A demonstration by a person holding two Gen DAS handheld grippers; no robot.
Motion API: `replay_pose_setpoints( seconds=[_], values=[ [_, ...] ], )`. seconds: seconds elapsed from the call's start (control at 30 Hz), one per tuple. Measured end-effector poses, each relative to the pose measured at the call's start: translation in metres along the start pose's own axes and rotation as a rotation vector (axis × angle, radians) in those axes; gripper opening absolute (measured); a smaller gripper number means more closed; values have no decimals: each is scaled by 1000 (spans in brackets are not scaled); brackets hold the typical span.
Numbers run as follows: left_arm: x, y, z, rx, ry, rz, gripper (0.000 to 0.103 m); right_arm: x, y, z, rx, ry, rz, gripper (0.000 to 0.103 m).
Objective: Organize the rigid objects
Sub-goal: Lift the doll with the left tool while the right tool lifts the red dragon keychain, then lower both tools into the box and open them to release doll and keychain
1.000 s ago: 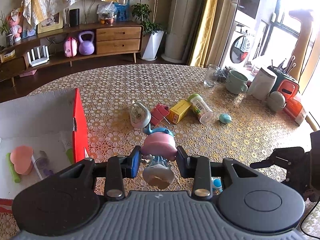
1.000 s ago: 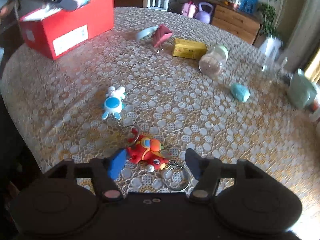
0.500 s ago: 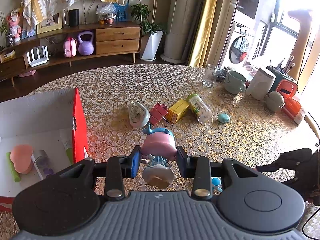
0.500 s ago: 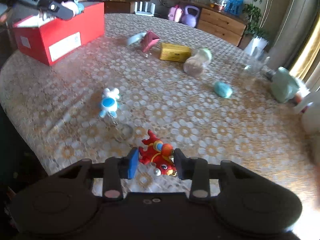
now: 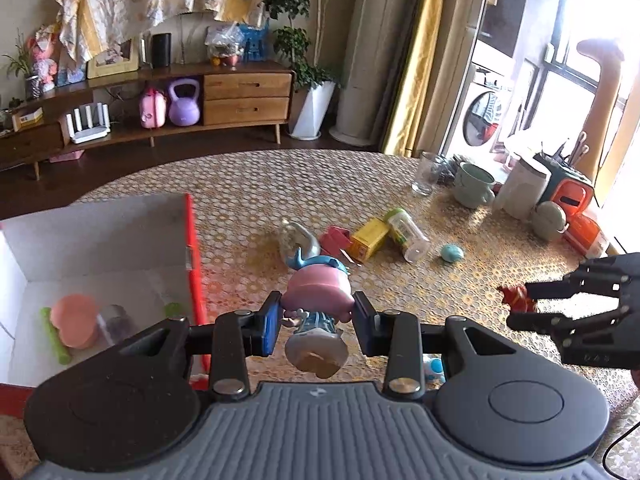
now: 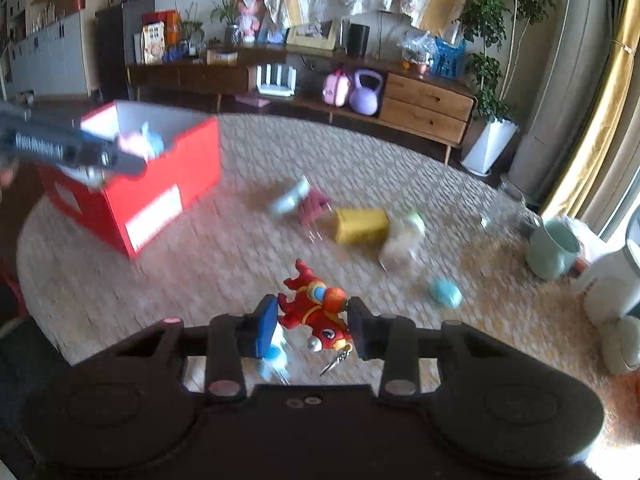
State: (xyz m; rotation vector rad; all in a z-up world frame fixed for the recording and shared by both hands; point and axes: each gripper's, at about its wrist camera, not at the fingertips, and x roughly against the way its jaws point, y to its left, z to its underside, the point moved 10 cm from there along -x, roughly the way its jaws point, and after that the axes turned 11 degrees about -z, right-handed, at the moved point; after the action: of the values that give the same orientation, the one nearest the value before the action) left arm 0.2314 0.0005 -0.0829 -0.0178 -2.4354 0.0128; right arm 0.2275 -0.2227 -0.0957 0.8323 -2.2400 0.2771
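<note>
The left hand-held gripper (image 5: 316, 326) clamps a pink-headed figurine (image 5: 318, 300) beside the red box (image 5: 194, 256). The right hand-held gripper (image 6: 312, 326) grips a red toy keychain (image 6: 316, 312), now lifted off the bench (image 6: 200, 264); a second ago it lay there between wider jaws. Box holds several items; about six remain.

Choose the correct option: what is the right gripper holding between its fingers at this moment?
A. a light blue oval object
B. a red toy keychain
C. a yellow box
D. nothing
B: in the right wrist view, the right gripper is shut on the red toy keychain, lifted clear of the table, with its metal ring hanging below.
</note>
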Motion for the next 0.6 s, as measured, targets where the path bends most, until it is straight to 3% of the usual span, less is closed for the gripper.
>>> replay_pose_setpoints(
  seconds=[0.27, 0.6],
  values=[
    [12, 51, -11, 30, -25, -54, 37, -15, 40, -65, -8, -41, -77, 37],
    [17, 129, -20, 36, -20, -147, 37, -56, 109, -133, 97, -64, -148, 37]
  ],
)
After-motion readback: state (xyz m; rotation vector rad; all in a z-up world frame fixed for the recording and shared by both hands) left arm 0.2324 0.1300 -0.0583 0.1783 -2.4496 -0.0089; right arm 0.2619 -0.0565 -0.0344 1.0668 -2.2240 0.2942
